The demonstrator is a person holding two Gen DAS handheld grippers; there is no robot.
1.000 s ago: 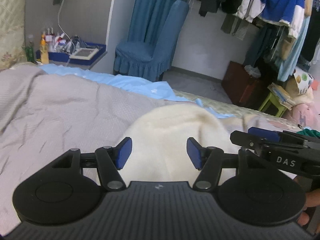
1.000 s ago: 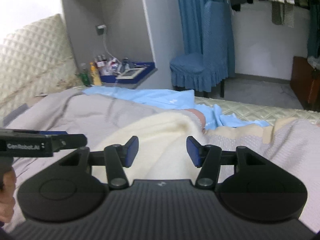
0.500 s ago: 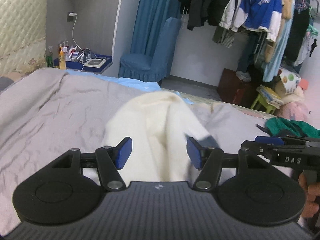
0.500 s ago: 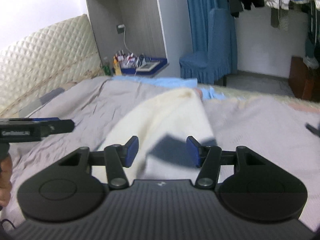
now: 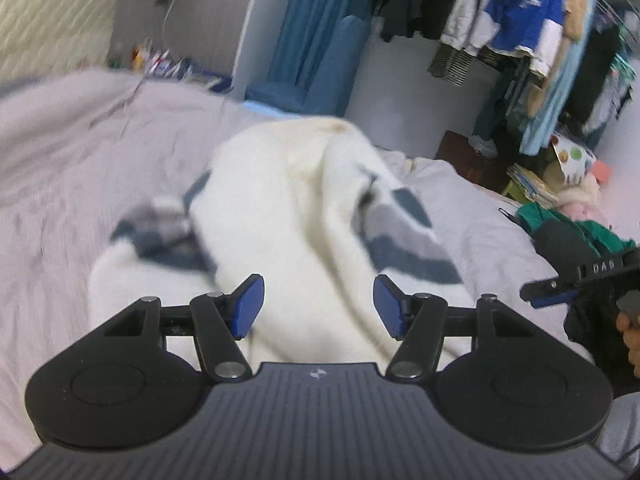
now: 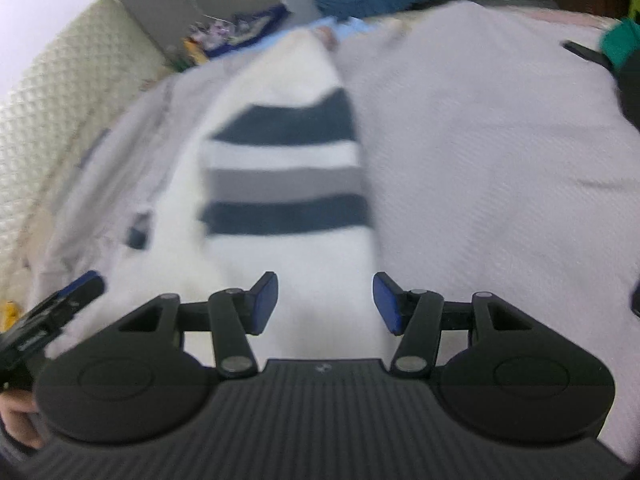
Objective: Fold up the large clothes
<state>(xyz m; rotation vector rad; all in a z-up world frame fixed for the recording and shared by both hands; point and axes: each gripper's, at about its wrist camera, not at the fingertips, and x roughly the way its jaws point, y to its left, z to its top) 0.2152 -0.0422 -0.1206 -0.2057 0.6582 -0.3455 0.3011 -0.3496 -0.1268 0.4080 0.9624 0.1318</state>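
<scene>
A large cream sweater with navy and grey stripes lies bunched on the grey bedspread. It also shows in the right wrist view, with its striped part on top. My left gripper is open and empty above the sweater's near end. My right gripper is open and empty above the sweater's near right side. Each gripper shows at the edge of the other's view, the right one and the left one. Both views are blurred.
A green and dark pile of clothes lies on the bed to the right. A blue chair, a clothes rack and a cluttered bedside shelf stand beyond the bed. A quilted headboard is at the left.
Both grippers have pulled back and risen, and the right view now tilts down. More of the sweater shows, including its navy and grey stripes. Both grippers stay open.
</scene>
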